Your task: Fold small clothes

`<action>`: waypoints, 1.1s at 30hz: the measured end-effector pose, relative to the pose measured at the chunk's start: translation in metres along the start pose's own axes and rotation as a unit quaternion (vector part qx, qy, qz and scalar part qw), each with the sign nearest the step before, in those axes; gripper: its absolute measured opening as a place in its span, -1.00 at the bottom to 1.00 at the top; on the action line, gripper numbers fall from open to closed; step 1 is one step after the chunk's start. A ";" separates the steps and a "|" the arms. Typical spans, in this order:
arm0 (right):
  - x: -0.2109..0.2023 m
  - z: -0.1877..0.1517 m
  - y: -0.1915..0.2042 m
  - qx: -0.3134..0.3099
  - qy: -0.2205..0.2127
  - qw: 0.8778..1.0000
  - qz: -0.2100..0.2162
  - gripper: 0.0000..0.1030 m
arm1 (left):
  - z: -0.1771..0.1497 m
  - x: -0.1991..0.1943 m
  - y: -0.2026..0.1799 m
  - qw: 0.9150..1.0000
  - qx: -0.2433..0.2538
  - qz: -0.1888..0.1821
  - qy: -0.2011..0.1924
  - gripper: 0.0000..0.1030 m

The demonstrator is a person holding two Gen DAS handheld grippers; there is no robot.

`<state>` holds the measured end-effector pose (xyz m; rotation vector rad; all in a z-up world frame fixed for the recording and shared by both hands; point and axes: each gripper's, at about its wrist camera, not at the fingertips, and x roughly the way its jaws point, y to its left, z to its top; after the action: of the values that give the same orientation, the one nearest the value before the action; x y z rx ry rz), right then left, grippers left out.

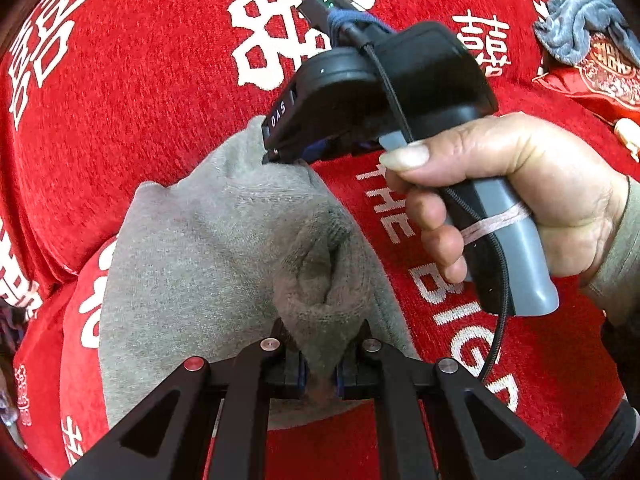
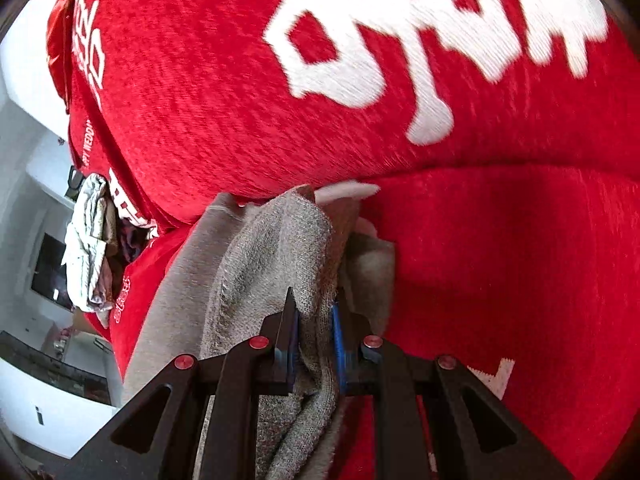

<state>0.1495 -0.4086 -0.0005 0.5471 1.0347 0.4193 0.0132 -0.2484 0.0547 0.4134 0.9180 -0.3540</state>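
A small grey garment (image 1: 208, 248) lies spread on a red cloth with white lettering (image 1: 152, 80). My left gripper (image 1: 320, 360) is shut on a bunched fold at the garment's near edge. In the left wrist view my right gripper (image 1: 280, 158), held by a hand (image 1: 500, 184), pinches the garment's far edge. The right wrist view shows my right gripper (image 2: 314, 336) shut on a thick fold of the grey garment (image 2: 256, 256), low over the red cloth (image 2: 500, 264).
A crumpled blue-grey cloth (image 1: 580, 28) lies at the far right on a red patterned package (image 1: 604, 80). A pale crumpled cloth (image 2: 88, 248) hangs at the red cloth's left edge, with white furniture (image 2: 24, 120) beyond.
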 end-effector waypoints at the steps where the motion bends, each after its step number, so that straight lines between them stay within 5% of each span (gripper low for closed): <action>1: 0.001 -0.001 -0.002 0.003 0.000 1.000 -0.001 -0.70 | -0.001 0.000 0.000 1.000 0.001 0.002 0.000 -0.79; 5: 0.001 -0.004 -0.001 0.002 -0.004 1.000 -0.014 -0.67 | -0.001 -0.005 0.001 1.000 -0.008 -0.005 0.004 -0.76; 7: -0.005 -0.003 0.002 0.010 -0.004 1.000 -0.015 -0.57 | 0.000 -0.014 0.010 0.999 -0.020 -0.039 0.004 -0.15; 8: -0.009 -0.002 0.004 0.013 -0.006 1.000 -0.019 -0.57 | 0.000 -0.018 0.014 0.998 -0.026 -0.049 0.001 0.60; 9: -0.014 -0.002 0.007 0.012 -0.008 1.000 -0.022 -0.57 | -0.001 -0.029 0.020 0.998 -0.038 -0.051 -0.017 0.89; 12: -0.036 -0.005 0.022 -0.004 -0.032 0.999 -0.032 -0.53 | -0.008 -0.058 0.035 0.995 -0.042 -0.065 -0.057 0.90; 14: -0.053 -0.010 0.039 -0.021 -0.052 0.998 -0.028 -0.26 | -0.011 -0.070 0.050 0.994 -0.047 -0.071 -0.070 0.90; 16: -0.063 -0.016 0.056 -0.040 -0.066 0.997 -0.018 0.22 | -0.010 -0.072 0.075 0.993 -0.074 -0.051 -0.079 0.90; 17: -0.066 -0.020 0.067 -0.052 -0.074 0.996 -0.005 0.25 | -0.007 -0.069 0.088 0.992 -0.095 -0.049 -0.074 0.90; 22: -0.045 -0.042 0.089 -0.052 -0.032 0.996 0.066 0.25 | -0.012 -0.024 0.162 0.972 -0.231 -0.042 -0.028 0.90; 24: -0.031 -0.051 0.088 -0.050 -0.013 0.998 0.048 0.19 | -0.020 0.004 0.168 0.971 -0.235 -0.027 0.014 0.90; 27: -0.017 -0.062 0.073 -0.043 -0.006 0.999 -0.018 -0.32 | -0.037 0.024 0.164 0.972 -0.230 -0.036 0.036 0.96; 33: -0.053 -0.081 0.092 -0.051 -0.048 0.997 -0.031 -0.22 | -0.040 0.001 0.170 0.969 -0.242 -0.048 0.005 0.96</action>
<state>0.0463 -0.3478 0.0595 0.4389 0.9305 0.3843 0.0646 -0.0821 0.0648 -0.0776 0.9995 -0.2046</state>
